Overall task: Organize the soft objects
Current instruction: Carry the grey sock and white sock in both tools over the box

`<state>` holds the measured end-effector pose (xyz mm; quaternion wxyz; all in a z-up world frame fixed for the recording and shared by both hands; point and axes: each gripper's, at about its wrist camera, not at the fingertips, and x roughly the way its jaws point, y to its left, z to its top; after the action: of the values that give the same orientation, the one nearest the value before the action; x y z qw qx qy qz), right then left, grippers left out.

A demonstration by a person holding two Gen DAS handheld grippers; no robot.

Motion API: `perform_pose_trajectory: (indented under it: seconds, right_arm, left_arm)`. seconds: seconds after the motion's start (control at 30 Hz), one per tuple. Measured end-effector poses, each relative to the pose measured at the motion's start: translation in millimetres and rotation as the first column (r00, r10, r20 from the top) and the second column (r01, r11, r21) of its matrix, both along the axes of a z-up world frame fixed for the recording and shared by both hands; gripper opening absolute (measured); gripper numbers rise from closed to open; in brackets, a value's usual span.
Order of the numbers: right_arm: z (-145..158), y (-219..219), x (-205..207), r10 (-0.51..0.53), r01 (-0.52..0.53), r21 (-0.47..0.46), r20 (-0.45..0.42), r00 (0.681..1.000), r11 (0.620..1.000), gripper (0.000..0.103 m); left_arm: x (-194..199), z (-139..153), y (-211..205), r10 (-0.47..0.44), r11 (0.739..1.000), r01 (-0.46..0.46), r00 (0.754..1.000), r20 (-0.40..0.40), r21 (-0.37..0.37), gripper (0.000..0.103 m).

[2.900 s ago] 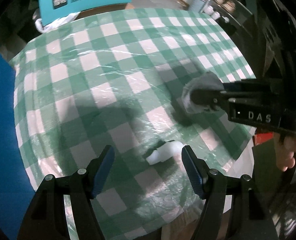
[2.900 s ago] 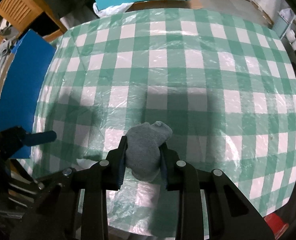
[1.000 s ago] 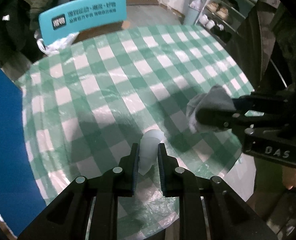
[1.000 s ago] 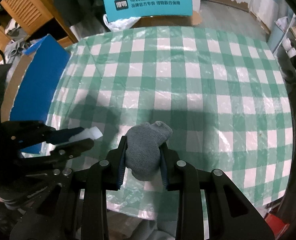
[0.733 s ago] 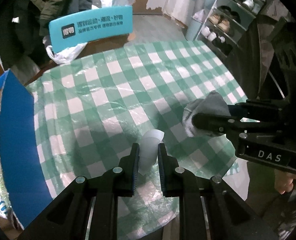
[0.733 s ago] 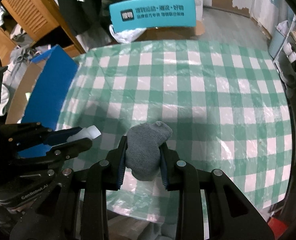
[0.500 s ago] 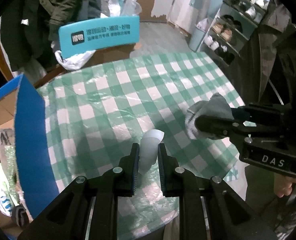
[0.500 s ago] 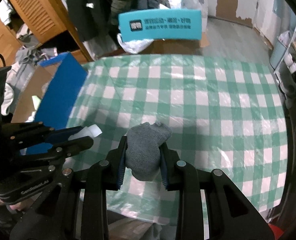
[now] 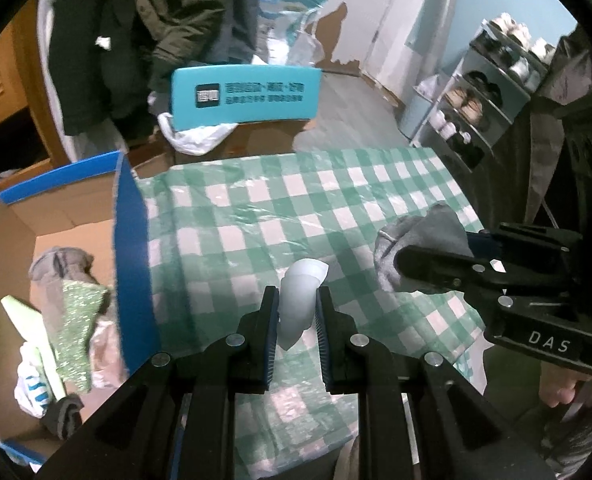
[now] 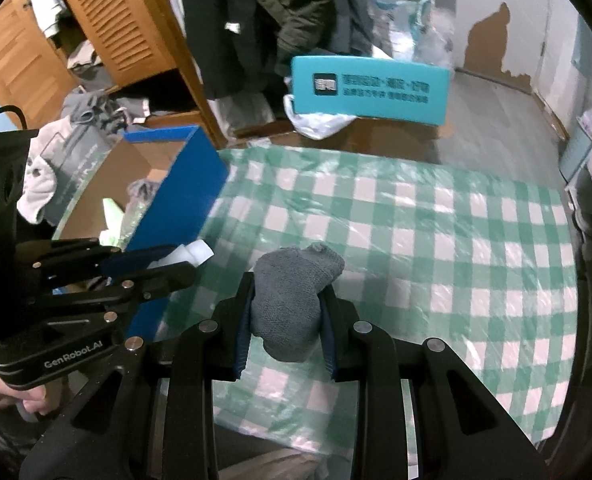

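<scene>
We have both tools off the table, each carrying something soft. Our left gripper (image 9: 295,312) is closed tight on a small white soft piece (image 9: 299,303), pinched between its two blue-lined fingers (image 9: 269,322) so that the top curls out above them. Our right gripper (image 10: 286,316) is clamped just as firmly on a grey knitted sock (image 10: 292,296) — the bundle bulges up past the fingertips and hangs a little below them

Both loads sit above the near part of the green-and-white checked tablecloth (image 9: 328,200), which is covered with clear plastic film. From the left wrist view the right gripper shows at the right with the sock (image 9: 420,240) sticking out toward the middle; from the right wrist view the left gripper (image 10: 164,260) shows at the left with the white piece (image 10: 194,254) at its tip

Just left of the table stands an open cardboard box with blue outer walls (image 9: 130,248). Inside it lie other soft things — a grey sock (image 9: 58,264), a glittery green cloth (image 9: 78,316) and a white-and-blue striped item (image 9: 32,390). Behind the table a teal sign (image 9: 246,94) stands upright
</scene>
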<state>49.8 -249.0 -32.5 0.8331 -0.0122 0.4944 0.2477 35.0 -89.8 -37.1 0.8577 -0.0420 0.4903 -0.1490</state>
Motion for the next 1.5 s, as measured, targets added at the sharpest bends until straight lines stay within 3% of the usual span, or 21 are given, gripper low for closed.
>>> perform_pose_trajectory:
  seconds: [0.8, 1.5]
  right_arm:
    - [18, 93, 7, 0.142, -0.141, -0.013, 0.024, 0.990, 0.990, 0.027]
    - [8, 195, 26, 0.292, -0.292, -0.019, -0.006, 0.956, 0.956, 0.027]
  left_arm:
    - [-15, 19, 85, 0.163, 0.986, -0.163, 0.986, 0.042, 0.013, 0.018]
    - [-25, 6, 176, 0.342, 0.939, -0.342, 0.940, 0.021, 0.024, 0.018]
